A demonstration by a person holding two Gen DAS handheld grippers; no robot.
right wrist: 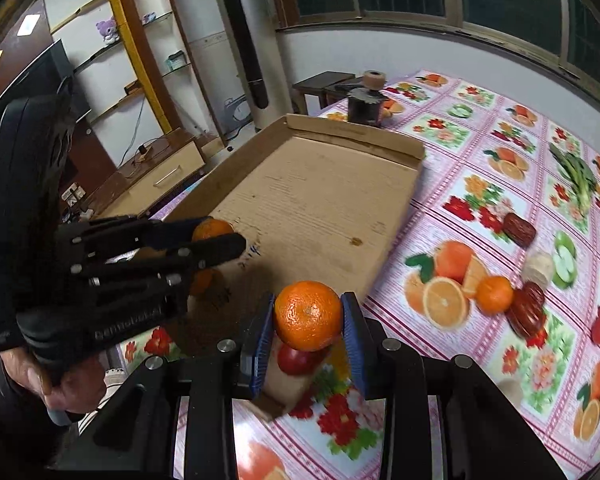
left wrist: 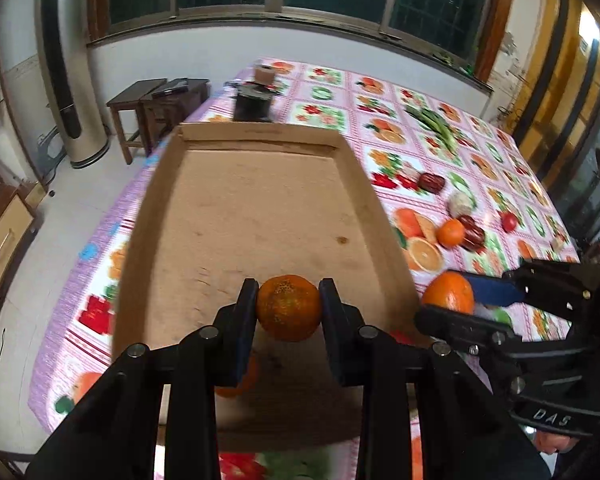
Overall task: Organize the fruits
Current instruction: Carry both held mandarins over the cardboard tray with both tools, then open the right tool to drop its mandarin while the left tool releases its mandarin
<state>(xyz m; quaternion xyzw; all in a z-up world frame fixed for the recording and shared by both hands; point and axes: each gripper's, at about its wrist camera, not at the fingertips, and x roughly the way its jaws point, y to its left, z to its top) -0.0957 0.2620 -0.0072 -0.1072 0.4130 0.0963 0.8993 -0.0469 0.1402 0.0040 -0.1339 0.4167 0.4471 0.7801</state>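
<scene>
Now your left gripper [left wrist: 288, 308] is clamped on an orange [left wrist: 289, 307] over the tray [left wrist: 260, 208], near its front end; your right gripper [right wrist: 308, 316] pinches another orange [right wrist: 308, 315] just at the tray's near corner. Let go there and it may roll off onto the cloth [right wrist: 480, 208] beside the tray.

A table [right wrist: 480, 184] in a fruit-print cloth is carrying a cardboard tray [right wrist: 320, 200] along its left edge, loose fruit [right wrist: 494, 294] lying beside it
</scene>
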